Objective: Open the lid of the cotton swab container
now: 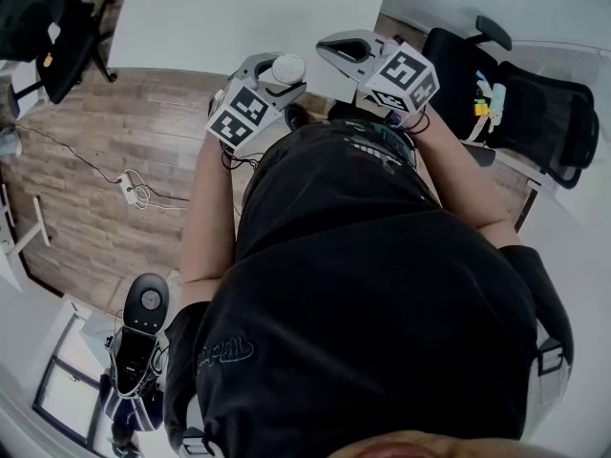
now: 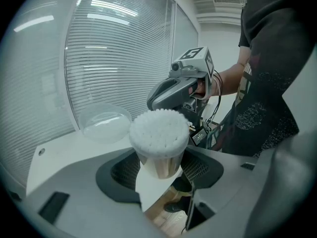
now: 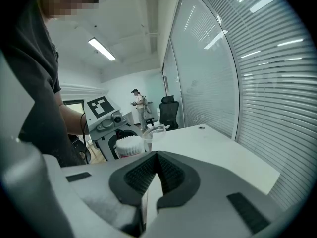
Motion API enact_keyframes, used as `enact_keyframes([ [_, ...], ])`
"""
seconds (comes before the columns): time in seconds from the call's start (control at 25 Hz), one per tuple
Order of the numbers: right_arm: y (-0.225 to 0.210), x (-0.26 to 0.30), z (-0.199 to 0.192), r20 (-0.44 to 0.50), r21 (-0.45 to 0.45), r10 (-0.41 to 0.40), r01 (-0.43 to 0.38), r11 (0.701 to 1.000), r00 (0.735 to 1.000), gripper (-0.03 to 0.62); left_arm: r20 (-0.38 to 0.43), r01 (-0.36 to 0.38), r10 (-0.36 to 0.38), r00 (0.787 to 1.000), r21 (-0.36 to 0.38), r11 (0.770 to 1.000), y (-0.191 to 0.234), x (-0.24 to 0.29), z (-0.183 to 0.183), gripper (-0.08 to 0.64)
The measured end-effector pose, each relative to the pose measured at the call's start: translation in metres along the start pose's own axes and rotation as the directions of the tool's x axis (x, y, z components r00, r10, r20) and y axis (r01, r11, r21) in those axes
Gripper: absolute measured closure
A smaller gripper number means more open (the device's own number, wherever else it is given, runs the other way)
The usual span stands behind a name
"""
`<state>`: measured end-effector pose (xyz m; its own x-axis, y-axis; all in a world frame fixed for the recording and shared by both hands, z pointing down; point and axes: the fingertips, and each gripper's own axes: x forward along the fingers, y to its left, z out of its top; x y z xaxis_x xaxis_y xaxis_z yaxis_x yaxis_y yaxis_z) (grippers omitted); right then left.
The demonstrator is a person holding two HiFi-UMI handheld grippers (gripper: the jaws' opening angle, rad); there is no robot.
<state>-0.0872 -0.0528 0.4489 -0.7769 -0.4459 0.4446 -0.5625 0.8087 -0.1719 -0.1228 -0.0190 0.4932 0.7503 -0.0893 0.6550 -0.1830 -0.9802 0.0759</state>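
My left gripper (image 1: 275, 78) holds the cotton swab container (image 1: 288, 67) upright at the near edge of the white table (image 1: 239, 17). In the left gripper view its jaws press on the container's clear cup (image 2: 159, 163), and the white swab tips (image 2: 159, 131) show uncovered on top. The clear lid (image 2: 105, 123) sits open to the container's left; I cannot tell if it is still attached. My right gripper (image 1: 334, 48) hovers just right of the container, shut and empty. In the right gripper view the closed jaws (image 3: 152, 170) face the container (image 3: 129, 145) and lid (image 3: 154, 131).
Black office chairs stand at the right (image 1: 516, 93) and far left (image 1: 48, 27). A power strip with cable (image 1: 134, 191) lies on the wood floor. A black device (image 1: 143, 332) stands at lower left. A person (image 3: 137, 103) stands far off near another chair.
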Motion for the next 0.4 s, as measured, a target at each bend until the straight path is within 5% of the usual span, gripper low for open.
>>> enact_keyframes([
  [0.4, 0.014, 0.003, -0.002, 0.004, 0.004, -0.014, 0.014, 1.0, 1.0, 0.571, -0.003, 0.012, -0.012, 1.0, 0.015, 1.0, -0.007, -0.009, -0.01, 0.296],
])
